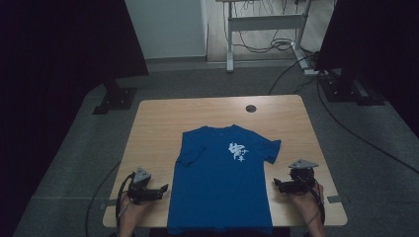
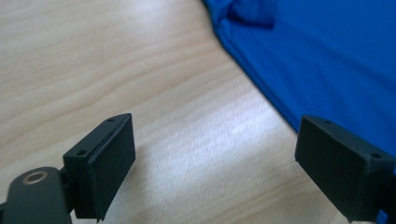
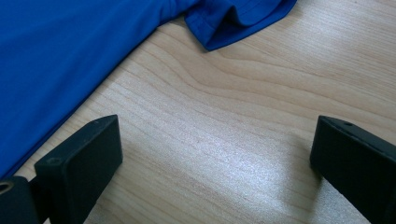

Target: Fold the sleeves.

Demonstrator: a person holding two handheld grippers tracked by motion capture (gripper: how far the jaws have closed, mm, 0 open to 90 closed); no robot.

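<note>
Your blue T-shirt (image 1: 220, 182) lies flat on the wooden table (image 1: 158, 123), both grippers released beside it.

The shirt runs from mid-table to the near edge, hem hanging over it, white print on the chest. Your left gripper (image 1: 160, 189) sits near the near left corner, jaws wide apart with bare wood between them, just beside the shirt's side edge; your right gripper (image 1: 277, 183) mirrors it near the near right corner, jaws spread, empty. A cable hole (image 1: 251, 108) marks the far edge. Around you: grey floor, dark screens (image 1: 64, 44) either side, a white desk frame (image 1: 267, 29) with cables behind.
</note>
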